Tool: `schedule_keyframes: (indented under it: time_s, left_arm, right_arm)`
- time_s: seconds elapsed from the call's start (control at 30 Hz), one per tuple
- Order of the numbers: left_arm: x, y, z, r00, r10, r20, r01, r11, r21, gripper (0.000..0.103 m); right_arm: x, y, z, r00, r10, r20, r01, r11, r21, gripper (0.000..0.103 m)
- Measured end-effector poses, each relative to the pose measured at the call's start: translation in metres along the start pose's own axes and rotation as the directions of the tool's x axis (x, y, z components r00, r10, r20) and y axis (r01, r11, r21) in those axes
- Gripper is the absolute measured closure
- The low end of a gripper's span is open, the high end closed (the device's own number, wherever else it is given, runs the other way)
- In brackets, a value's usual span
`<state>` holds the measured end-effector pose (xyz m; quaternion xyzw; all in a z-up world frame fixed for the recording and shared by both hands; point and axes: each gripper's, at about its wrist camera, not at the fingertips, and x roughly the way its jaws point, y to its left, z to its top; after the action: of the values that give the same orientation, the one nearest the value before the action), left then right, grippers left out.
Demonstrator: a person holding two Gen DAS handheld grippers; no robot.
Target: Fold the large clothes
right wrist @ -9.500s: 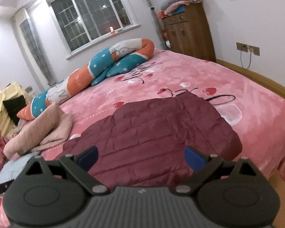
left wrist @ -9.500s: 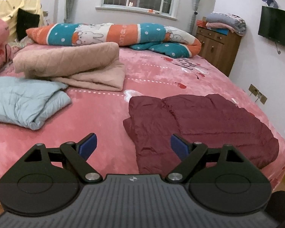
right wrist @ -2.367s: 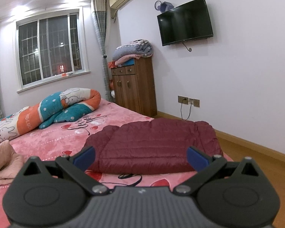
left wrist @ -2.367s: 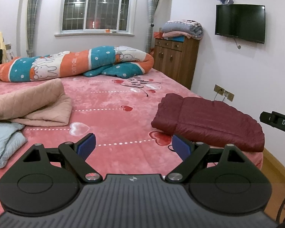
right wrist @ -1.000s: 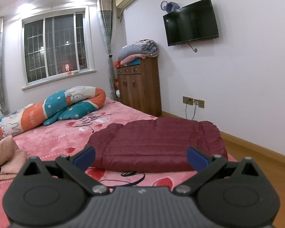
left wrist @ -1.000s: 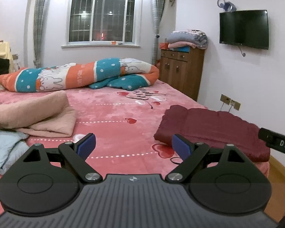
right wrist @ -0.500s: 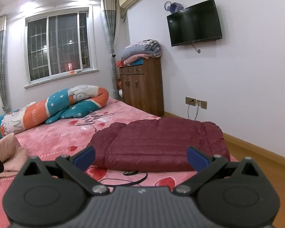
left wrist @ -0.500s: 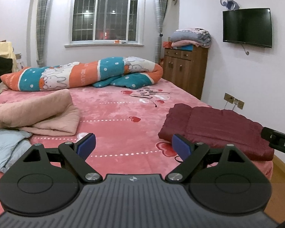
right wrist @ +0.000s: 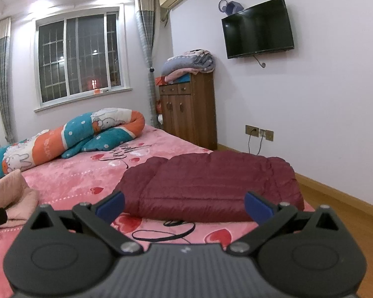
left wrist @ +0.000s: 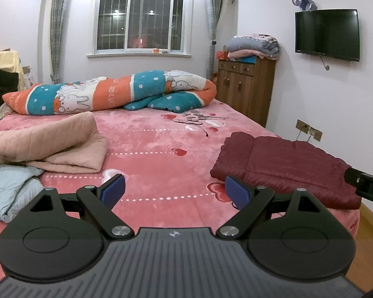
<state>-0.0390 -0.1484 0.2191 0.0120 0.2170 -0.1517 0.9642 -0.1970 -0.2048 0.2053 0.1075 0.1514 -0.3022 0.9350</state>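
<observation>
A dark red puffer jacket lies folded into a compact block at the near right corner of the pink bed. It also shows in the right wrist view, straight ahead. My left gripper is open and empty, held back from the bed's front edge, left of the jacket. My right gripper is open and empty, in front of the jacket and apart from it. Its side shows at the right edge of the left wrist view.
A folded light pink quilted garment and a pale blue one lie on the bed's left side. A rolled bunny-print duvet lies at the back. A wooden cabinet and wall TV stand to the right. Wood floor lies right of the bed.
Both grippers have drawn back and risen away from the folded jacket, staying open. The jacket has not moved over the last second.
</observation>
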Motion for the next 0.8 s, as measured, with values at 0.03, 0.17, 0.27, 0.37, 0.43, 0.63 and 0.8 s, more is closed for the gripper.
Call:
schedule_keyframes:
  time_s: [0.03, 0.17, 0.27, 0.37, 0.43, 0.63, 0.8]
  left_arm:
    - [0.0, 0.001, 0.0, 1.0, -0.002, -0.004, 0.002, 1.0, -0.004, 0.0]
    - [0.003, 0.003, -0.001, 1.0, -0.005, -0.018, 0.005, 1.0, -0.012, 0.0]
    - [0.004, 0.003, -0.002, 1.0, -0.006, -0.027, 0.005, 1.0, -0.02, 0.0]
    - [0.004, 0.002, -0.002, 1.0, -0.003, -0.03, 0.002, 1.0, -0.021, 0.0]
    - [0.005, 0.002, -0.002, 0.999, 0.002, -0.032, -0.002, 1.0, -0.019, 0.0]
    - [0.007, 0.0, -0.004, 0.999, 0.009, -0.043, -0.01, 1.0, -0.016, 0.0]
    - [0.012, 0.002, -0.007, 0.998, 0.005, -0.064, -0.007, 1.0, -0.022, 0.0]
  right_arm:
    - [0.001, 0.0, 0.0, 1.0, -0.003, -0.002, 0.003, 1.0, -0.001, 0.001]
    - [0.004, 0.0, -0.001, 1.0, -0.011, -0.011, 0.011, 1.0, -0.004, 0.001]
    - [0.005, 0.001, -0.001, 1.0, -0.009, -0.011, 0.009, 1.0, -0.01, 0.001]
    - [0.007, 0.002, -0.002, 1.0, -0.003, -0.014, 0.003, 1.0, -0.014, 0.001]
    - [0.007, 0.0, -0.003, 1.0, 0.001, -0.016, -0.001, 1.0, -0.014, 0.001]
    - [0.011, -0.001, -0.004, 1.0, 0.007, -0.025, -0.008, 1.0, -0.014, 0.001]
    - [0.014, 0.001, -0.007, 0.999, 0.014, -0.037, -0.015, 1.0, -0.023, 0.001]
